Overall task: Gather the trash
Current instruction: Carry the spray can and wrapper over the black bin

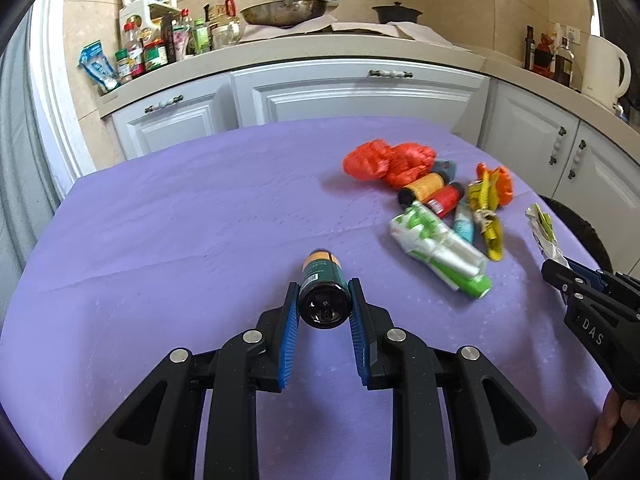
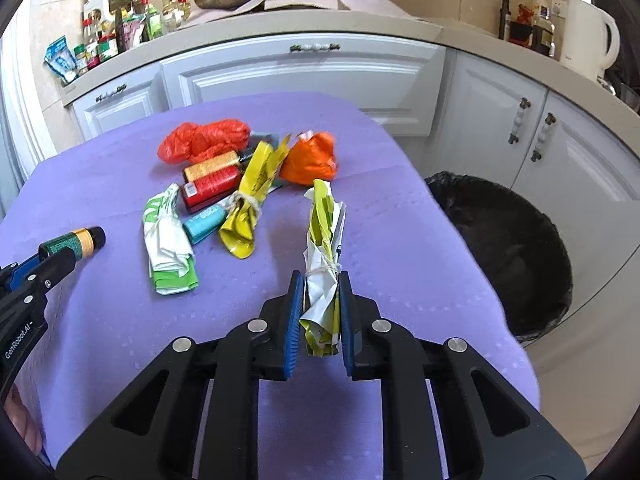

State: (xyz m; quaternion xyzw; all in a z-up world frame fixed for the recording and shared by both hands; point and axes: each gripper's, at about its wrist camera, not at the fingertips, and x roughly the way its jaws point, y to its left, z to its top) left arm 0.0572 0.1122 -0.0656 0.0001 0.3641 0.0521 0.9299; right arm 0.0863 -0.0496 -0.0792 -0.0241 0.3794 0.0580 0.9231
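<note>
- Two grippers are at work over a table (image 2: 360,120) with a purple cloth, each clamped on one piece of trash.
- The left gripper (image 1: 325,298) has its blue pads pressed on the sides of a dark green bottle (image 1: 322,280) with an orange band, whose black base faces the camera and whose far end points across the cloth.
- The right gripper (image 2: 319,294) is squeezed on a crumpled yellow-and-white wrapper (image 2: 323,256) tied with string, which stands up out of the jaws.
- The remaining trash sits in a cluster on the far right part of the table: a red plastic bag (image 2: 204,140), an orange bag (image 2: 310,158), a red bottle (image 2: 210,190) beside an orange bottle (image 2: 212,165), a teal bottle (image 2: 204,224), a yellow tied wrapper (image 2: 250,204) and a green-and-white wrapper (image 2: 168,244).
- The near and left parts of the cloth lie bare in the left wrist view, giving open room there.
- A bin (image 2: 516,252) lined with a black bag stands just past the table's right edge, below it, mouth open.
- White cabinets (image 2: 304,76) run close behind the far edge of the table.
</note>
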